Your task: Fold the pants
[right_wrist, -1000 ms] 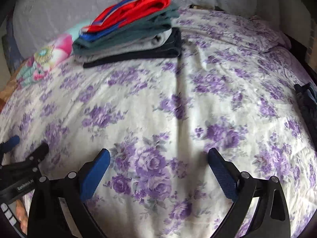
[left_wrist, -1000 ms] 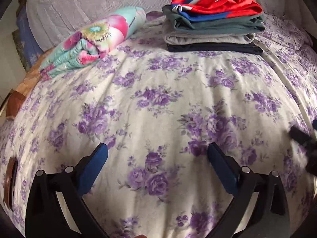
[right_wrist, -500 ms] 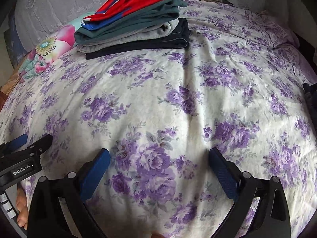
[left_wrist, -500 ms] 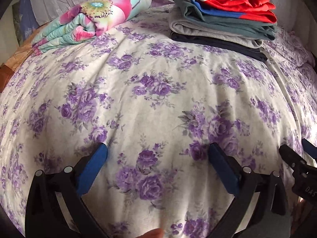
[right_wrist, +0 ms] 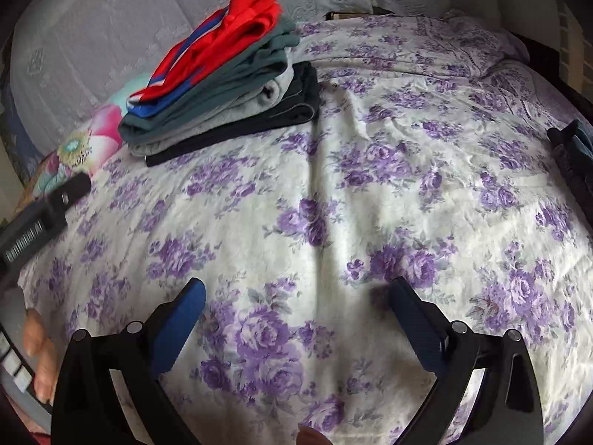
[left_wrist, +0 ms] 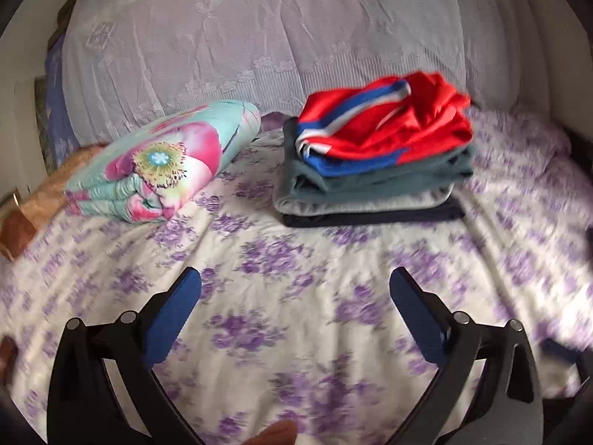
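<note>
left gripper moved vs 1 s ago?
Yes. In the left wrist view the folded stack sits lower and the headboard cover fills more, so the open left gripper has tilted upward.

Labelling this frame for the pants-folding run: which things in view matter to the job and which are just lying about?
Job:
- stack of folded clothes
- dark garment at the bed's right edge, possibly next; too little shows
- left gripper and right gripper, both open, empty
- floral bedsheet, work surface

Lying about:
- rolled flowered quilt
- pale lace cover
</note>
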`<state>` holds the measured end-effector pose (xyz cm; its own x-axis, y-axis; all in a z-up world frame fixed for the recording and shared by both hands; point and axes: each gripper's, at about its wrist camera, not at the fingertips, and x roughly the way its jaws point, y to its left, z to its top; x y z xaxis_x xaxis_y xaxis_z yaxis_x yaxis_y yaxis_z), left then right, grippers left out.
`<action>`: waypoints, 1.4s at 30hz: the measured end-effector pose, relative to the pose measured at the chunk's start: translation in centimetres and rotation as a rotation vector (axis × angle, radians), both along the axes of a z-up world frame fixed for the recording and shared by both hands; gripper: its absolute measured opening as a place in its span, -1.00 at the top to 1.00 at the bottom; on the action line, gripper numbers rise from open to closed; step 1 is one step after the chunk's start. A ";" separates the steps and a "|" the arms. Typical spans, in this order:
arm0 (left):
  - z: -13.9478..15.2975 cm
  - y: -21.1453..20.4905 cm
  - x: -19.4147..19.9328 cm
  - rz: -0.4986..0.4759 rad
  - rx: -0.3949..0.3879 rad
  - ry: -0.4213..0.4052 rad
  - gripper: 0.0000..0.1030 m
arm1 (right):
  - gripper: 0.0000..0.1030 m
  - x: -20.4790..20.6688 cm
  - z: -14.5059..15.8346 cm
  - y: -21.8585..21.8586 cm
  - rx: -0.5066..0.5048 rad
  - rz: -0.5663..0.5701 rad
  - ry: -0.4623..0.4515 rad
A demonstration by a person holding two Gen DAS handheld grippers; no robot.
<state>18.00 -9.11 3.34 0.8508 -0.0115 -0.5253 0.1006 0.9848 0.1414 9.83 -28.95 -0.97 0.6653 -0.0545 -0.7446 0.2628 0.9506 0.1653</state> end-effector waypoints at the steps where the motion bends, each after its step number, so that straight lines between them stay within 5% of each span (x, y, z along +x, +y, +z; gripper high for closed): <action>1: -0.2 0.2 -0.1 0.012 0.030 -0.014 -0.92 | -0.93 0.1 0.5 -0.3 -0.005 -0.029 -0.032; 9: 1.9 4.2 0.9 0.043 -0.017 -0.081 -0.92 | -0.93 4.1 8.5 3.1 -0.170 -0.100 -0.307; 13: 3.9 7.1 3.6 0.113 -0.100 -0.081 -0.92 | -0.93 6.3 12.8 4.8 -0.145 -0.074 -0.388; 16: 5.2 7.6 4.9 0.127 -0.121 -0.107 -0.92 | -0.93 6.5 13.2 5.8 -0.156 -0.047 -0.441; 22: 4.7 6.2 6.3 0.088 -0.063 -0.072 -0.92 | -0.93 9.0 11.4 8.5 -0.421 0.044 -0.336; 42: 12.7 4.0 -3.5 0.046 -0.109 -0.198 -0.91 | -0.93 0.9 18.3 7.5 -0.306 -0.016 -0.405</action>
